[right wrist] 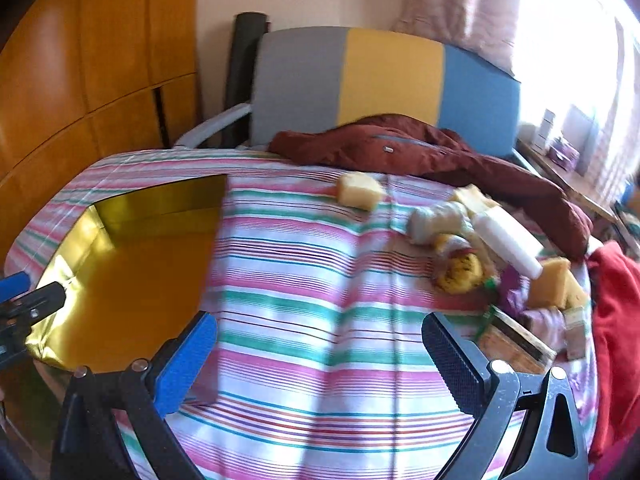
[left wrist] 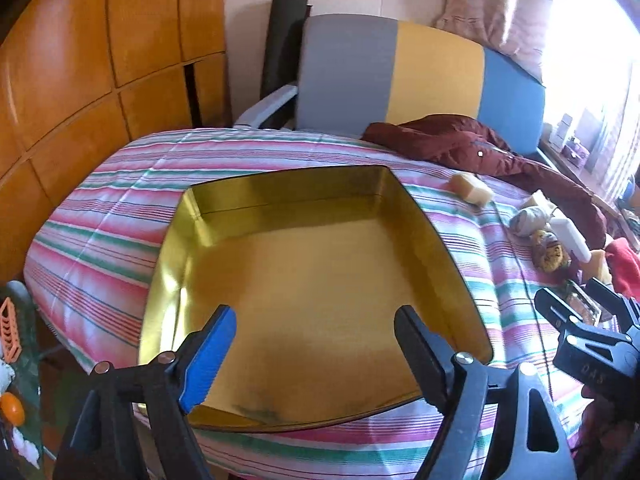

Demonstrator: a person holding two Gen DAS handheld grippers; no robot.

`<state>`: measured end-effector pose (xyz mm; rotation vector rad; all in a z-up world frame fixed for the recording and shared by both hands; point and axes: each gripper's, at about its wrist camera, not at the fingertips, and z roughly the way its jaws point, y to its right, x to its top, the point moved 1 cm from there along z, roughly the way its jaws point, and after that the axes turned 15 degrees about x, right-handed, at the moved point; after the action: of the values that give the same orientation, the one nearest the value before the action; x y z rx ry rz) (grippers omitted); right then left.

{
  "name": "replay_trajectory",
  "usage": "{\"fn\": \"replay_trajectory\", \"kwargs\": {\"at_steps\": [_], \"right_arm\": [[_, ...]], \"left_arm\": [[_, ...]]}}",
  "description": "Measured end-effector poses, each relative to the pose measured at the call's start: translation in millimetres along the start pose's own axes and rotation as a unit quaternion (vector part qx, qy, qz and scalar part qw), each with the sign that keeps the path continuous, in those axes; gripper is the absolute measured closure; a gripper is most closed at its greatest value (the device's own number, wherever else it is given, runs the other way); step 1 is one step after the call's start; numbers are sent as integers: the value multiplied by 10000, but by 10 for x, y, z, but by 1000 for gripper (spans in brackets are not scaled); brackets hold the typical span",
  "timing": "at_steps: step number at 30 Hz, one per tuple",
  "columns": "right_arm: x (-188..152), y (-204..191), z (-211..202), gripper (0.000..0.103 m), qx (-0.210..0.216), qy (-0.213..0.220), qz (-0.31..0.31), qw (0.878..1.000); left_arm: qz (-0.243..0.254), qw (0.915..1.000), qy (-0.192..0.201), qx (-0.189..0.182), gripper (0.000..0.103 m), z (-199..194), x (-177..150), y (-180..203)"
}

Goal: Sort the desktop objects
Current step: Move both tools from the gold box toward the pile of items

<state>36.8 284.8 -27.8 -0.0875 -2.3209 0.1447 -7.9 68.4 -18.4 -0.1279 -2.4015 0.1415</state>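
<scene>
Over the bed's left side I hold my left gripper (left wrist: 316,344) released above the empty gold tin (left wrist: 320,280). My right gripper (right wrist: 320,360), also released, is nearer the clutter: the white bottle (right wrist: 508,240) lies ahead-right, long axis slanting toward the right edge.

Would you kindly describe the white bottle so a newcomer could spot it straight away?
Start at the striped bedspread and look to its right side, where a heap of small items lies before the dark red jacket. The white bottle lies on its side atop that heap, the only smooth white cylinder among yellow sponges.
</scene>
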Motion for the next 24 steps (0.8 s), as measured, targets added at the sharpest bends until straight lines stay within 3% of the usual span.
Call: {"fn": "replay_trajectory", "kwargs": {"at_steps": [6,11,15,24], "right_arm": [[-39,335,-99,0,-258,-62,300,9992],[-100,678,-175,0,-207,-182,737,9969],[-187,988,-284,0,-123,-263,1173,9927],[-362,1866,-816,0,-403,-260,2021,9782]], "left_arm": [[59,9998,43,-190,20,-1,66,123],[84,9994,10,-323,20,6,110,187],[29,9988,-158,-462,20,58,147,224],[29,9945,-498,-918,20,125,204,386]]}}
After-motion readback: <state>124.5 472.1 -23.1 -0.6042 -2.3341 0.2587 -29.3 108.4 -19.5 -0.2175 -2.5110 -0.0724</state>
